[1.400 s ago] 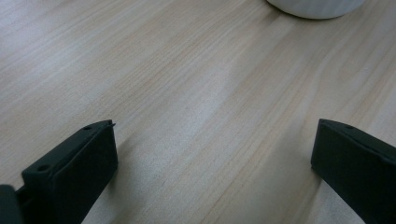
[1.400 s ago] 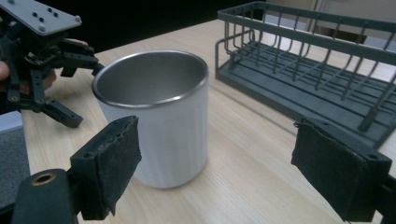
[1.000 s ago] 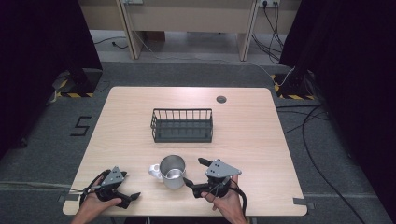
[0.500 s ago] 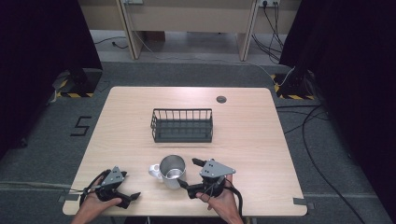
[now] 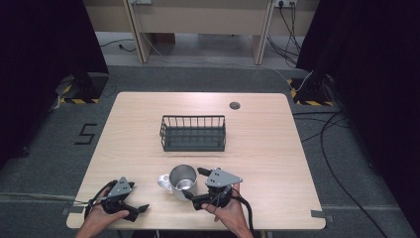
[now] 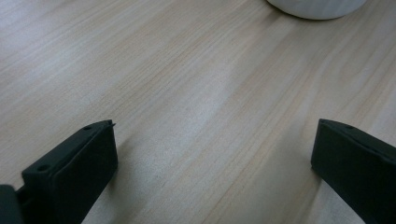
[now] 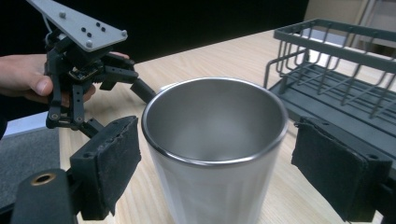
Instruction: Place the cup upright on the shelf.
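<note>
Since a second ago, you are easing your right hand-held gripper [image 5: 194,184] leftward in the high view, and its jaws are now reaching around the steel cup [image 5: 182,179]; the cup, the rack and your left hand-held gripper [image 5: 137,210] are sitting as they were.

Your right hand [image 5: 225,210] is coming in from the bottom edge just right of centre, wrapped around the gripper body, with the jaws pointing left toward the cup. In the right gripper view the jaws are standing wide, one pad on either side of the cup [image 7: 215,149], with a gap showing at each side, so they are not pressing it.

The cup is standing upright on the counter [image 5: 277,148], low and centre in the high view, below the dark wire rack [image 5: 193,133], with a white mug [image 5: 164,181] touching its left side.

Your left hand [image 5: 101,214] is resting at the lower left of the counter, its gripper lying low with jaws spread wide over bare wood and holding nothing.
</note>
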The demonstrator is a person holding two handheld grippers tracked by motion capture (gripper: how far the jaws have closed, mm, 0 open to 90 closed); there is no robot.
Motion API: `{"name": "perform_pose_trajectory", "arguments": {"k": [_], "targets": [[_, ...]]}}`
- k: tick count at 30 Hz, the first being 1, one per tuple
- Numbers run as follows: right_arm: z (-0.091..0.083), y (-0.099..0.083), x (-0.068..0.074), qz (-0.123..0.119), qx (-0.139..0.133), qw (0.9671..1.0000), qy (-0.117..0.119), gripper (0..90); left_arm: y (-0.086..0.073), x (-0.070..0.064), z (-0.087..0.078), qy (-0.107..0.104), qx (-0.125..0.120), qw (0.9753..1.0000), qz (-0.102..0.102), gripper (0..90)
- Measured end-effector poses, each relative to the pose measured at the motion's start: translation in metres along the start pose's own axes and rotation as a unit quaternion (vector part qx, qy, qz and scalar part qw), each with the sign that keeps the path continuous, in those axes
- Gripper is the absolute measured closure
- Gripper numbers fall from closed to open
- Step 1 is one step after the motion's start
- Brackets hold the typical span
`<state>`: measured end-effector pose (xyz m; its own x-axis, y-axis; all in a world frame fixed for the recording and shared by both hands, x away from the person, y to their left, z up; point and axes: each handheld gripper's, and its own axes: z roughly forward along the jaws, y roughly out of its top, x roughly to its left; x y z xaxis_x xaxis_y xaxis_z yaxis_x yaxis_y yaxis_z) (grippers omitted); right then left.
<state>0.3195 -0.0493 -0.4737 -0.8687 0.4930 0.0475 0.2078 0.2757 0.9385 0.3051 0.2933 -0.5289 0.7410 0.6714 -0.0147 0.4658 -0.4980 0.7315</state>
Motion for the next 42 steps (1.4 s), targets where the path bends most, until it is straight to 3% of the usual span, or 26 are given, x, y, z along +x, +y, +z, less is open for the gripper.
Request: {"name": "perform_pose_trajectory", "arguments": {"k": [26, 42], "targets": [[0.036, 0.003, -0.002, -0.002, -0.012, 0.9999, 0.004, 4.4, 0.0, 0.0, 0.0, 0.0, 0.0, 1.0, 0.0, 0.0], [0.039, 0.004, -0.003, 0.002, -0.014, 0.9999, 0.008, 5.7, 0.0, 0.0, 0.0, 0.0, 0.0, 1.0, 0.0, 0.0]]}}
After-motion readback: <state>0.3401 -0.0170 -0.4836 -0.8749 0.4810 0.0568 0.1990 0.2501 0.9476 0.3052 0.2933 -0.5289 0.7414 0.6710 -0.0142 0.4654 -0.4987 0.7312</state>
